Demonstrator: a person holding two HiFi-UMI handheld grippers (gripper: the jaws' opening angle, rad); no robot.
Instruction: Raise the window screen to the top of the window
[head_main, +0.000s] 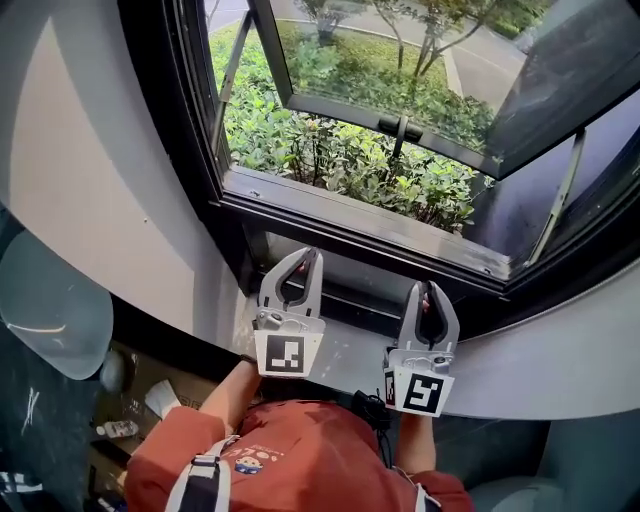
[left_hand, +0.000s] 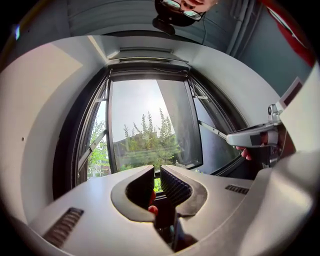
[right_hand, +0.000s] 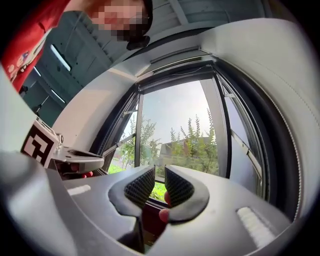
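Both tongs sit low at the foot of the window frame, over the pale sill. The left tongs and the right tongs each stand a narrow gap apart with nothing pinched; through each gap I see only the greenery outside.

I cannot make out any mesh of the window screen across the opening. The dark rail low in the frame, just beyond the tips, is probably its bottom bar, and the slim housing across the head of the window looks like where it would end up.

If so, it should handle lightly: thin, floppy mesh with one stiff bar. I would take hold of the bar itself, one pair of tongs toward each end, and lift evenly, since a lopsided pull could jam it in its side tracks. The smooth bar may also slip in a loose pinch.
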